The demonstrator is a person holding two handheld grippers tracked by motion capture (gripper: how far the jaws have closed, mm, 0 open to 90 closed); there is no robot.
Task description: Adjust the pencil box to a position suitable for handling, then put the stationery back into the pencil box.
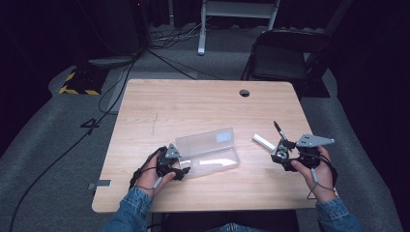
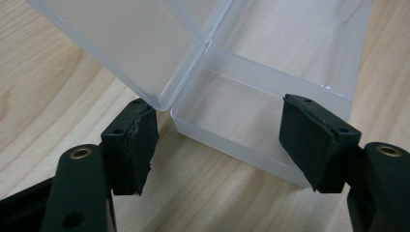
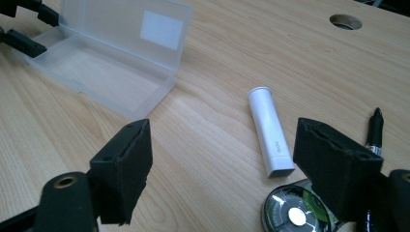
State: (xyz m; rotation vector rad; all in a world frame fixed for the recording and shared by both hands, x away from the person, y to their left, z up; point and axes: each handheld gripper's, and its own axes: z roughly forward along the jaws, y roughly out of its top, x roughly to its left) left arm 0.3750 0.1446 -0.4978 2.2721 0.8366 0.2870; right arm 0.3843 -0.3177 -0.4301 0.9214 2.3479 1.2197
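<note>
Holding the clear box [image 1: 208, 150] by its short end with the left tool [image 2: 218, 108], clenched on the end wall. Lid flipped open, sitting front-middle on the worktop [image 1: 193, 106]. Keeping the right tool [image 3: 222, 130] released with nothing between the pads, hovering just short of the white tube [image 3: 270, 135]. Key bit for the pickup: lying just ahead of that tool and off to the right of the box, with the long axis pointing roughly away from the tool. Probably best pinched across the narrow width. Clearly a right-hand job. Mind the pen [image 3: 374, 130] and round tin [image 3: 295, 212] close by.
</note>
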